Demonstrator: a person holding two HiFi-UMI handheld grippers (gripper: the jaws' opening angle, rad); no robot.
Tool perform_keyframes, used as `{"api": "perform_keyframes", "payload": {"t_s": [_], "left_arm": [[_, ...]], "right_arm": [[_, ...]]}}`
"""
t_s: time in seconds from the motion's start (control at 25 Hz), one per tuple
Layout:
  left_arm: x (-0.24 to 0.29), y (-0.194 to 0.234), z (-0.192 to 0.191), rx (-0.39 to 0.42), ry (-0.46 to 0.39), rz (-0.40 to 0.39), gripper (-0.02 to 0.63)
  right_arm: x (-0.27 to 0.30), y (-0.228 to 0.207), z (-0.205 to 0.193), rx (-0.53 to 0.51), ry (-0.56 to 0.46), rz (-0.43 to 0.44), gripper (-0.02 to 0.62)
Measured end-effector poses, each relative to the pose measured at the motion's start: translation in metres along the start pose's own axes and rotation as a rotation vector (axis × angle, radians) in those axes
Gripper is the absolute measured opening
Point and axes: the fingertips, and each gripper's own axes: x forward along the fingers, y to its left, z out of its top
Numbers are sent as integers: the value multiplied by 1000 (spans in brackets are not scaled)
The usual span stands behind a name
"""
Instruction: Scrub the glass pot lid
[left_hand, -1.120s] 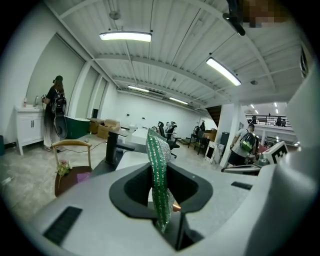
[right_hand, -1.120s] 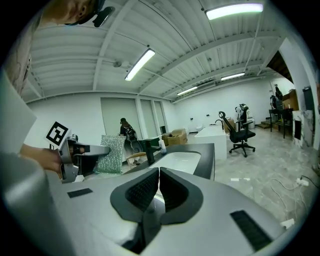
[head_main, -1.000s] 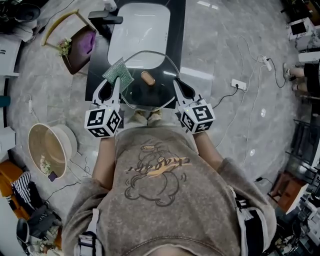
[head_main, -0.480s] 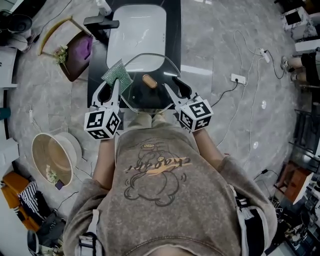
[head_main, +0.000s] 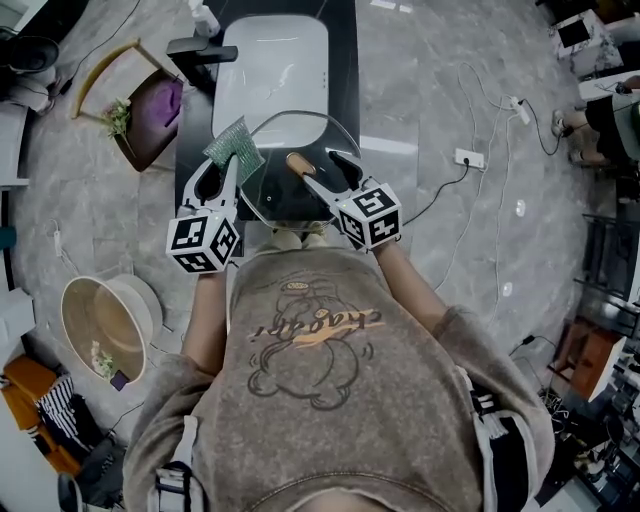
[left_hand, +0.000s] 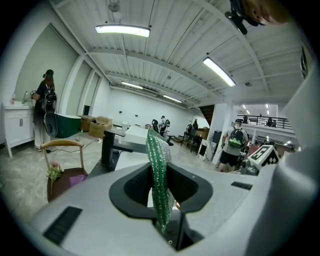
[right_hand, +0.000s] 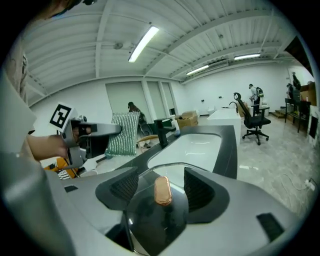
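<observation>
Black counter (head_main: 345, 100), long, runs from frame centre to the top edge. White rounded sink (head_main: 275, 65) set into its upper part, dark faucet (head_main: 200, 45) on the left rim. Glass pot lid (head_main: 275, 195) lies flat at counter's near end, brown handle (head_main: 300, 163) up, far edge overlapping sink's near rim. Grey marble floor (head_main: 480, 80) around: wooden chair (head_main: 150, 105) with purple seat upper left, round basket (head_main: 105, 315) lower left, white power strip (head_main: 470, 158) right, cables trailing.
</observation>
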Motion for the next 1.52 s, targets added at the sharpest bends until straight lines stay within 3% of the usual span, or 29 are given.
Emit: {"api": "perform_keyframes", "payload": {"t_s": [0.28,0.68,0.76,0.88,1.16,1.32,1.52], "left_arm": [[3,5,5,11,4,-5,84],[10,8,3,11,20,-15,84],[12,10,1,10,26,-19,84],[16,9,1,11,37,-31,84],[31,8,-1,31,72,-73,84],[57,2,0,57,101,-155,84],[118,-23,-16,108,205,-368,84]], "right_arm": [[41,7,-36,-81,152,25,278],[58,1,-55,-104,226,-5,275],[59,0,-57,-104,239,-13,262],[59,-3,-57,-113,247,-33,195],[59,-2,-56,-104,260,-33,178],[60,-2,-56,-110,265,-31,176],[63,-1,-58,-102,272,-49,176]]}}
